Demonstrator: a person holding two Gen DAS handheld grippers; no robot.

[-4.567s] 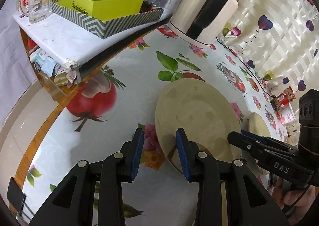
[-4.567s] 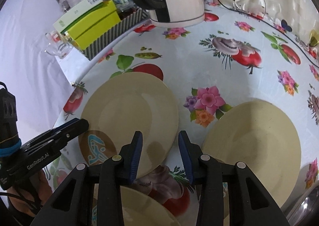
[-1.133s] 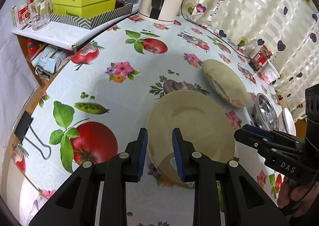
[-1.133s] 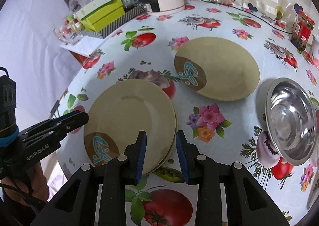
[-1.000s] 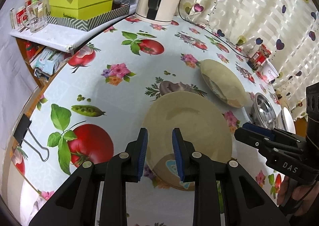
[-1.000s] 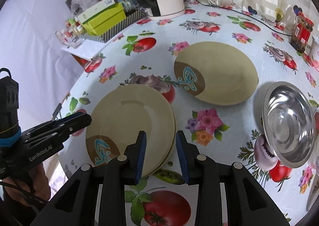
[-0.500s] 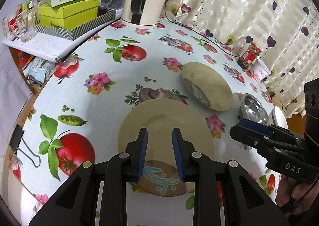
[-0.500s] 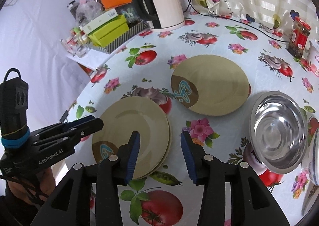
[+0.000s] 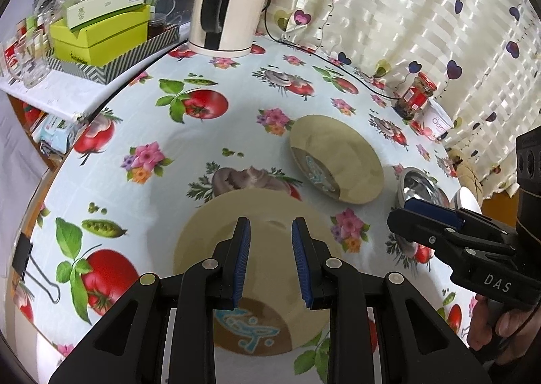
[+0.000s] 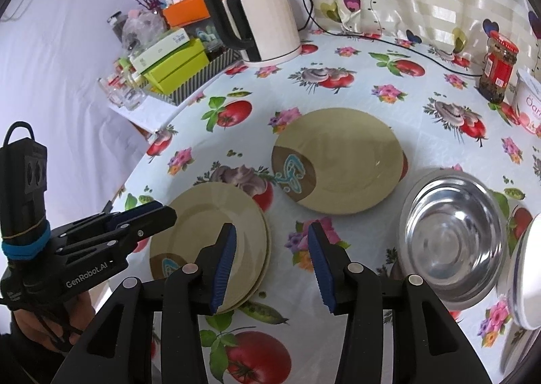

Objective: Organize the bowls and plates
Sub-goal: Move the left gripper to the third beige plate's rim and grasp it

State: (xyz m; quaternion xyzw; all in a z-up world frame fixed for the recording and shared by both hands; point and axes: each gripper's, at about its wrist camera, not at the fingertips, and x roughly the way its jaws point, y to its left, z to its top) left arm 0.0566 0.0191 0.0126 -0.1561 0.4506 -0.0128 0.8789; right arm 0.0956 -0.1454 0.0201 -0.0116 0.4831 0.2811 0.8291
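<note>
Two beige plates now sit stacked by the near table edge, both your grippers lifted off empty-jawed; third plate and steel bowl still wait apart.

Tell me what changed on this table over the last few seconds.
Both tongs, left and right, pulled back and up from the plate stack, empty; the right tongs' jaws have spread. The plate they straddled earlier now lies on that stack near the table edge. The single plate, steel bowl and kettle stayed put.
</note>
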